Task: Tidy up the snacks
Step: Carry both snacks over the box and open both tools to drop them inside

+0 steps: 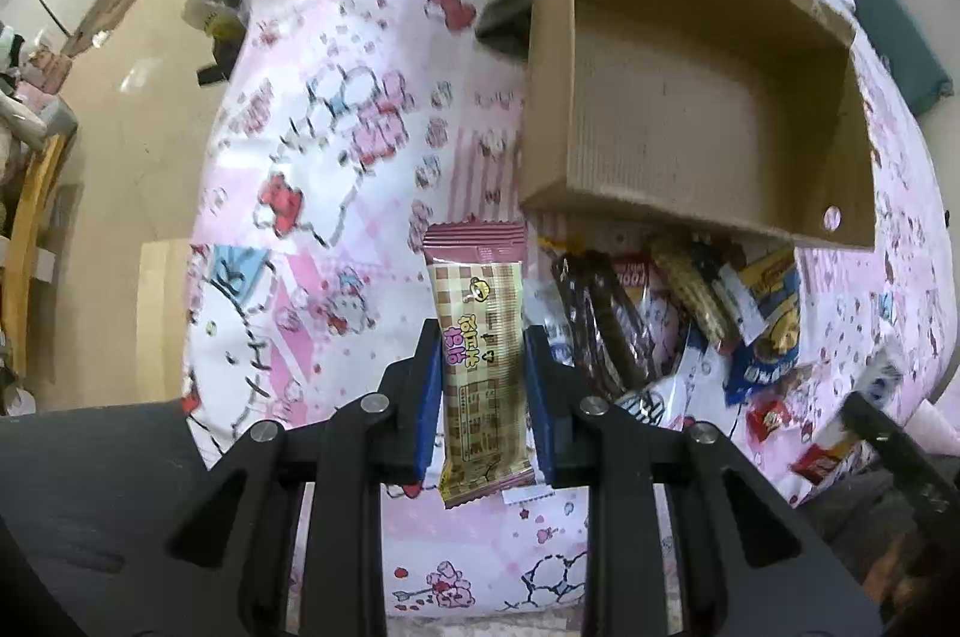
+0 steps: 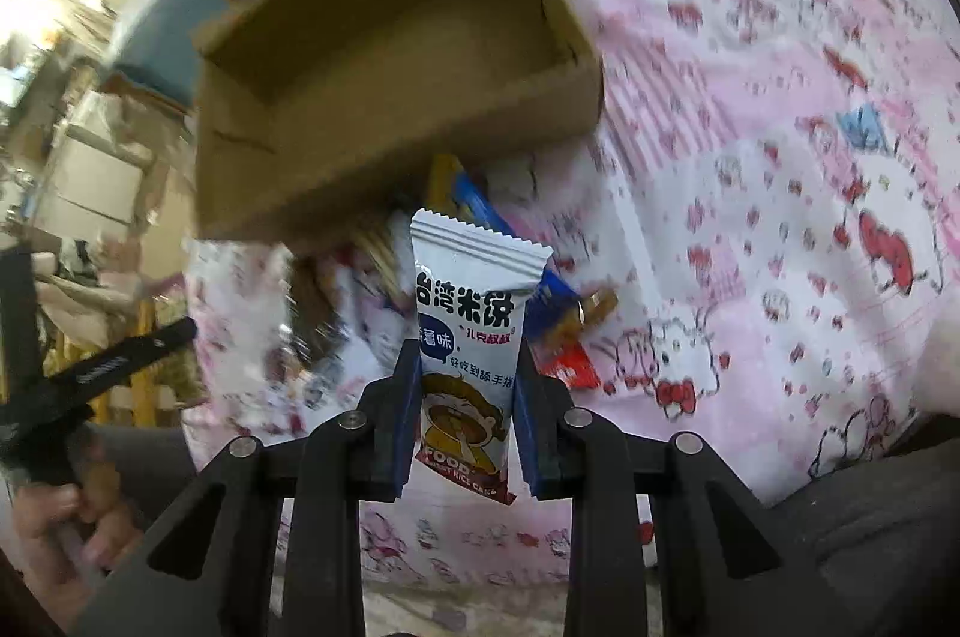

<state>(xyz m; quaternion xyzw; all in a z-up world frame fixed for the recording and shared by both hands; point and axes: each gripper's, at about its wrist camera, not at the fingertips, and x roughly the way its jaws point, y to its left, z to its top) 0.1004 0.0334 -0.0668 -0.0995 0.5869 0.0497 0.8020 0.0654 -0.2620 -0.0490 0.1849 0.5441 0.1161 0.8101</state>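
Observation:
My left gripper [image 1: 483, 337] is shut on a tan checkered snack bar [image 1: 480, 313] with a pink end, held above the bed. My right gripper [image 2: 465, 355] is shut on a white rice cake packet [image 2: 471, 319] with blue and black print. An open, empty cardboard box [image 1: 690, 96] lies ahead of both grippers; it also shows in the right wrist view [image 2: 384, 54]. A pile of loose snacks [image 1: 678, 313] lies just in front of the box, to the right of the left gripper, and behind the held packet in the right wrist view [image 2: 516, 265].
Everything rests on a bed with a pink cartoon-print sheet [image 1: 336, 144]. A dark object [image 1: 510, 0] lies left of the box. A teal cushion [image 1: 888, 24] is behind it. The bed's left edge drops to a beige floor [image 1: 138, 108]. The other gripper shows at left [image 2: 90, 373].

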